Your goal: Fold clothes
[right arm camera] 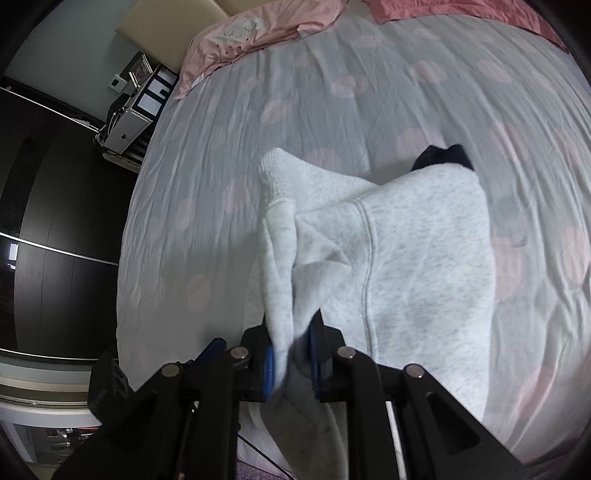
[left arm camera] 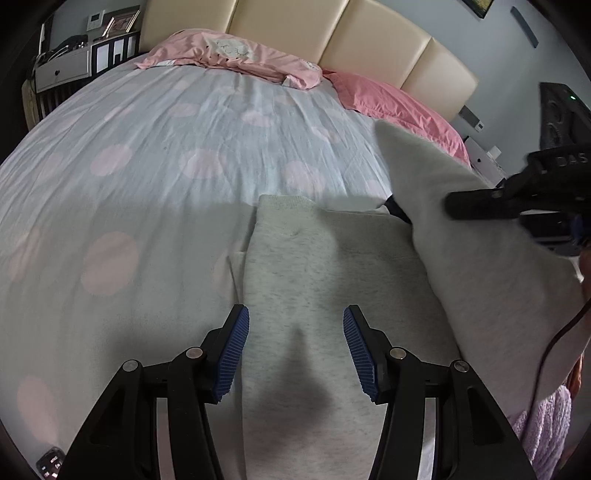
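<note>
Grey sweatshirt point(left arm camera: 325, 280) lay on your bed point(left arm camera: 147, 177), across a pale sheet dotted with pink circles, partly folded lengthwise. Your left gripper point(left arm camera: 295, 347) hovered over its near end, blue-padded fingers point(left arm camera: 232, 350) spread apart with only cloth below and nothing pinched. Your right gripper point(right arm camera: 291, 354) had its fingers closed narrowly on a bunched fold of the same garment, lifting that side clear of the bed. Something small and black point(right arm camera: 443, 157) peeked out beyond the raised fabric. Pink pillows point(left arm camera: 236, 55) rested against a cream headboard point(left arm camera: 332, 33).
</note>
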Demonstrator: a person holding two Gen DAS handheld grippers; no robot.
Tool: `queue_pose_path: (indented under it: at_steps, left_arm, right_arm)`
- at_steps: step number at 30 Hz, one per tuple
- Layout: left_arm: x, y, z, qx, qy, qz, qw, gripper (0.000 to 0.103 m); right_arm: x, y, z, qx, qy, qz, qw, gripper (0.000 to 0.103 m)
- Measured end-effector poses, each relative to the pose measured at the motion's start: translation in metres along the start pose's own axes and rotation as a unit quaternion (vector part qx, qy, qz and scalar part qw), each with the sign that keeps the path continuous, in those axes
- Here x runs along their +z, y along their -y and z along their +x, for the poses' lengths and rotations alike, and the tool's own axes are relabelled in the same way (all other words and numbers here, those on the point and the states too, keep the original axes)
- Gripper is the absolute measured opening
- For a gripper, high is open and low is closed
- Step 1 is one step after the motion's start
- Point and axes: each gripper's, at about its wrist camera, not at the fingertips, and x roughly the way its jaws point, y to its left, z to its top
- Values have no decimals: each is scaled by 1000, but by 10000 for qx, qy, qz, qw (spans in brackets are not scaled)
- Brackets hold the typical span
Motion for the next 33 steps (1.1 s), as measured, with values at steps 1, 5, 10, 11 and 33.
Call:
queue_pose_path:
  at_steps: [1, 5, 10, 11, 33]
  left_arm:
    - [0, 0, 2, 39, -49, 10, 10000, 55]
    - [1, -9, 9, 193, -210, -104, 9995, 55]
    - [2, -25, 14, 317, -343, -358, 9983, 55]
    - [2, -27, 16, 324, -368, -397, 9980, 55]
    - [-32, -4, -24, 790, -231, -662, 9944, 55]
  right_arm:
    - [-1, -4, 13, 4, -90, 11, 10000, 14]
    - [-8, -10, 60, 49, -427, 76, 9990, 14]
    - [-13, -1, 98, 151, -664, 215, 9974, 15]
    - [-14, 2, 103, 196, -714, 229, 9970, 15]
    - [-103, -26, -52, 871, 468, -994, 9901, 28]
